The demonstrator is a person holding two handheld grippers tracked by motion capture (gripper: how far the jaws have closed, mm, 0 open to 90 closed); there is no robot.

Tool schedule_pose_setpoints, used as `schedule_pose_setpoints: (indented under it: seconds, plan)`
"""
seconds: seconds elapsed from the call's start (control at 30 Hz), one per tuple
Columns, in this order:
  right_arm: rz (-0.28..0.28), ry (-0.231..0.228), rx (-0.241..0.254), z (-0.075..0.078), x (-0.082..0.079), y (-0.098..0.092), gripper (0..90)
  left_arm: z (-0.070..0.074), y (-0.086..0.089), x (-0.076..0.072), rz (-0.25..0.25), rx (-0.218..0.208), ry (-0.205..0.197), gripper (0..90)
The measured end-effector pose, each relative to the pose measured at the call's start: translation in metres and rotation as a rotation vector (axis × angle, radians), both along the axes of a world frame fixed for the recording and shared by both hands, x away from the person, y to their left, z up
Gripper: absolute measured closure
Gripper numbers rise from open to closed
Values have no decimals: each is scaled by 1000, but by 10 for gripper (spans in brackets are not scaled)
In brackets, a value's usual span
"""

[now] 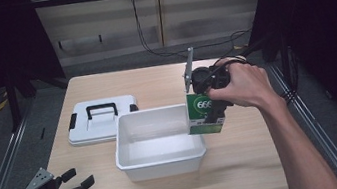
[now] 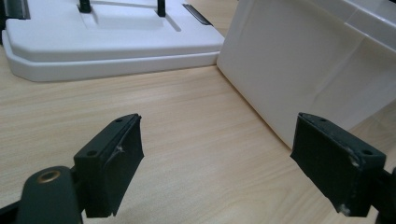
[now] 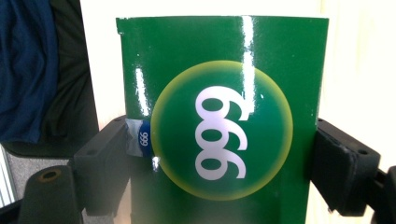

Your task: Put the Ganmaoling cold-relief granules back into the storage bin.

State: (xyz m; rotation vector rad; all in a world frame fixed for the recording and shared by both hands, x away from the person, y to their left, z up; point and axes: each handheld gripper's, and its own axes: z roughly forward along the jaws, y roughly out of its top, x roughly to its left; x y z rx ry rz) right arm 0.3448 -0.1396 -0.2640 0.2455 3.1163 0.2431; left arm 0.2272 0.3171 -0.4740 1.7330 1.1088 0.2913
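A green box [image 1: 204,114] with a yellow-rimmed circle and the white digits 999 hangs over the right rim of the white tub [image 1: 130,153]. My right gripper [image 1: 211,104] is shut on it, jaws pressing both sides of the green box [image 3: 219,130]. My left gripper [image 1: 76,181] is held low at the table's front left corner, open and with nothing in it. In the left gripper view its fingers [image 2: 112,163] spread wide over bare wood, the white tub [image 2: 299,70] just ahead on the right.
A white lid [image 1: 102,119] with a black handle lies flat left of the tub, and this lid [image 2: 102,42] also appears ahead of the left jaws. The wooden table [image 1: 247,163] has free room on the front right. Dark floor and cables surround it.
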Motion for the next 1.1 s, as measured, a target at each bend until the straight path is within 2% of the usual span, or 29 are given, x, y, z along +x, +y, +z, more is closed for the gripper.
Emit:
schedule_pose_setpoints:
  seconds: [0.5, 0.77, 0.8, 1.1]
  plan:
    - [49, 10, -4, -8, 9, 32, 162, 0, 0, 0, -1, -6, 0, 161]
    - [69, 26, -10, -19, 13, 45, 161, 0, 1, 0, -1, -3, -1, 161]
    - [57, 32, -9, -20, 13, 46, 162, 0, 0, 0, 0, -6, 0, 161]
    - [78, 31, -21, -30, 16, 60, 161, 0, 1, -1, 1, -4, -2, 161]
